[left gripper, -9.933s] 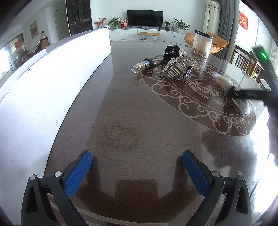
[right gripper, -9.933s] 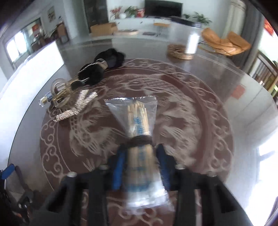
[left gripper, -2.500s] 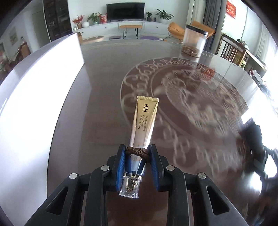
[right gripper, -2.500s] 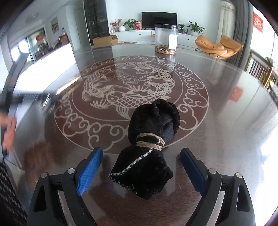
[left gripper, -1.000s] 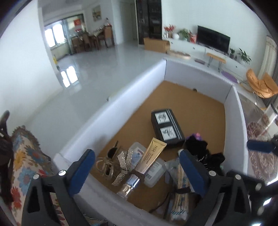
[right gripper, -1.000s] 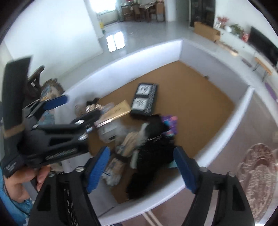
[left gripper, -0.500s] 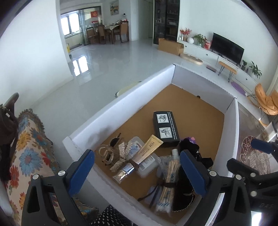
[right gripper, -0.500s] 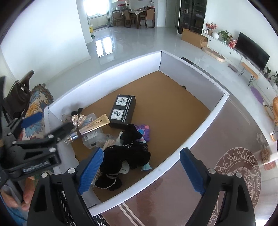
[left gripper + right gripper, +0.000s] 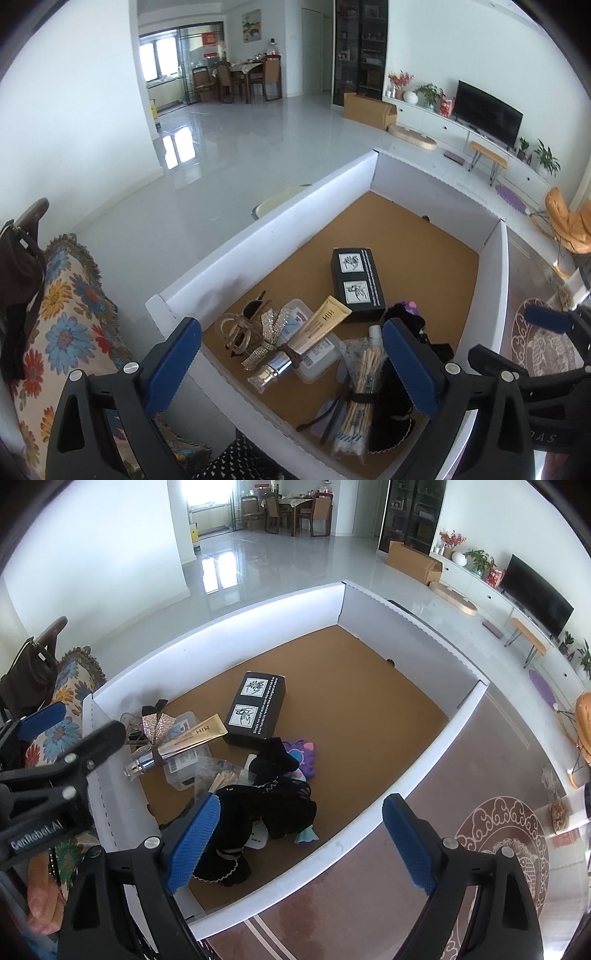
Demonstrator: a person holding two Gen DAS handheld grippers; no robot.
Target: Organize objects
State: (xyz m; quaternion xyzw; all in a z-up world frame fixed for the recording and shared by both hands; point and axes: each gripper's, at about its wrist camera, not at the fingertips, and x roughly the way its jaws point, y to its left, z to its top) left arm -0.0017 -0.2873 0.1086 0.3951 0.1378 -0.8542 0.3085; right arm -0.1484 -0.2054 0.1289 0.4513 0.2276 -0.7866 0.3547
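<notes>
A white box (image 9: 266, 236) with a brown floor holds the gathered items. In it lie a gold tube (image 9: 314, 332), a black carton (image 9: 356, 282), a packet of sticks (image 9: 360, 391), black cloth pieces (image 9: 273, 805), a sparkly bow (image 9: 264, 338) and a clear case (image 9: 317, 354). The box also shows in the right wrist view (image 9: 424, 642), with the tube (image 9: 192, 736) and the carton (image 9: 256, 707). My left gripper (image 9: 291, 365) is open and empty above the box's near end. My right gripper (image 9: 299, 843) is open and empty above the near wall.
The dark patterned table (image 9: 461, 867) lies right of the box. A chair with a floral cushion (image 9: 62, 321) and a brown bag (image 9: 18, 269) stands at the left. The left gripper's body (image 9: 55, 775) shows at the left of the right wrist view. Glossy floor lies beyond.
Both grippers have drawn back and up from the box, both open and empty. The gold tube and the black cloth lie still in the box.
</notes>
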